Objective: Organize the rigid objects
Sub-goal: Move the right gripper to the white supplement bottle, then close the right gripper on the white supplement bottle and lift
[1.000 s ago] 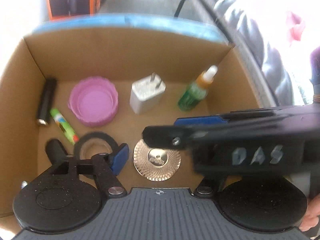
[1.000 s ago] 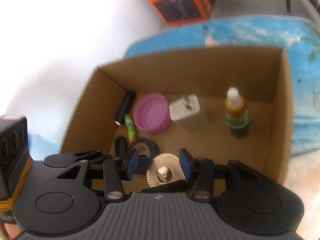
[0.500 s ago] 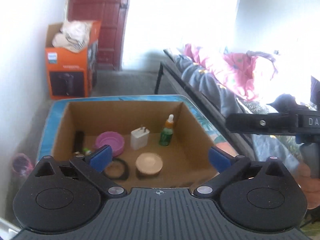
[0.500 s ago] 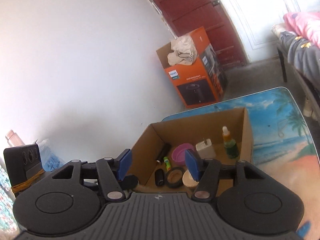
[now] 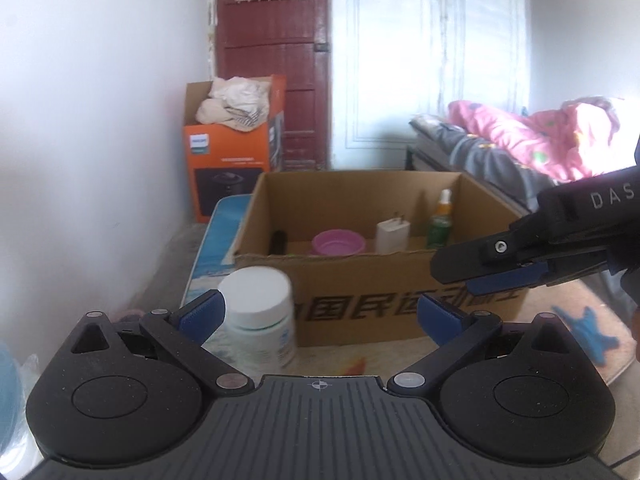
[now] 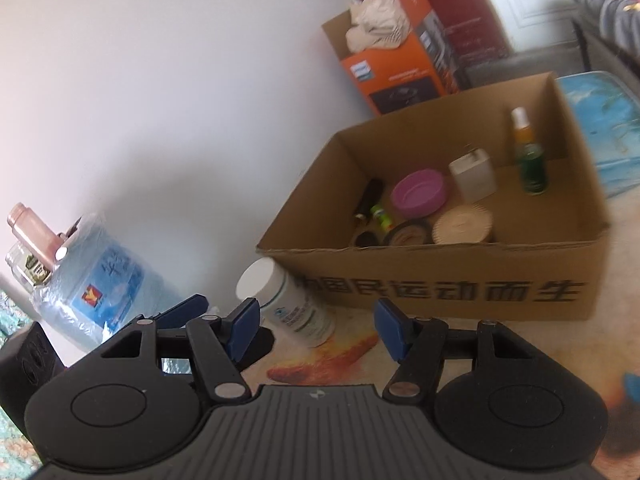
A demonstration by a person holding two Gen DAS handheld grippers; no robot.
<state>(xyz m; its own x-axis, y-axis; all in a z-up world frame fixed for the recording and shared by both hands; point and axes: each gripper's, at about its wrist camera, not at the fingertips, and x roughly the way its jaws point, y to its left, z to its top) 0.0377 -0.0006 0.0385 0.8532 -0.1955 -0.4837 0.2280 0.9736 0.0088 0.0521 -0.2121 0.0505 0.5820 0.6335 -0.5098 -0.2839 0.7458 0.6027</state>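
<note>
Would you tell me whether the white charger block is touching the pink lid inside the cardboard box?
Apart. The right wrist view shows bare box floor between the white charger block and the pink lid.

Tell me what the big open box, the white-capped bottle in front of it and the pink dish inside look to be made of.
Box: corrugated cardboard, matte brown, with folded edges and black printed characters on its front.
White-capped bottle: probably plastic, smooth, opaque white body with a printed label.
Pink dish: likely moulded plastic, uniform colour with a soft sheen; the ribbed rim suggests a jar lid.
</note>
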